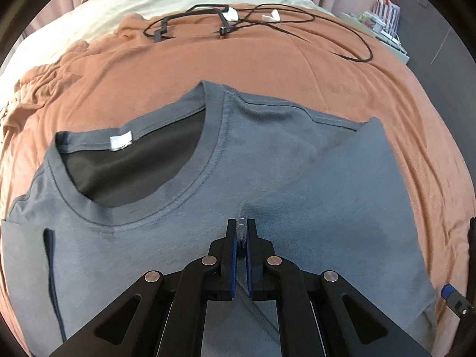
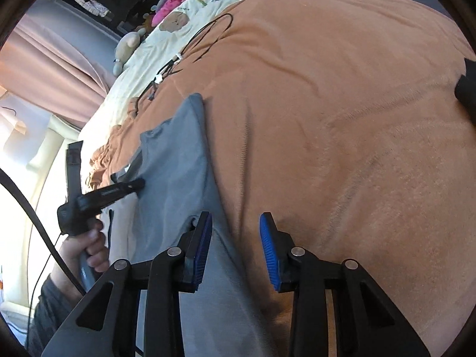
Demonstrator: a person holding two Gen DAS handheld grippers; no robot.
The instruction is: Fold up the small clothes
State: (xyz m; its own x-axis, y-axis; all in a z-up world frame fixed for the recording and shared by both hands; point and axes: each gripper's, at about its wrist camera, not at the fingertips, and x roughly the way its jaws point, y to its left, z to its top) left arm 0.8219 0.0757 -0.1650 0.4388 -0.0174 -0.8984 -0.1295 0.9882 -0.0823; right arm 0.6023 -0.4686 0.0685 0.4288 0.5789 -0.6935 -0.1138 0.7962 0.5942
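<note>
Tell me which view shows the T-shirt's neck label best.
The left wrist view: the white neck label sits in plain sight inside the collar of the grey T-shirt. The right wrist view sees the shirt edge-on, with the left tool near the collar; the label shows only as a pale sliver.

Grey T-shirt [image 1: 267, 160]: lower body cut off by the bottom edge of the left wrist view; hem not visible. Far sleeve hidden behind the left tool [image 2: 139, 183] in the right wrist view.
Neck label [image 1: 121, 142]: print too blurred to read.
Black cable [image 1: 312, 23]: what its ends join is too small to tell.
Right tool [image 1: 459, 300]: only a black and blue fragment at the frame edge.
Hand [image 2: 89, 247]: arm cut off at the lower left.
</note>
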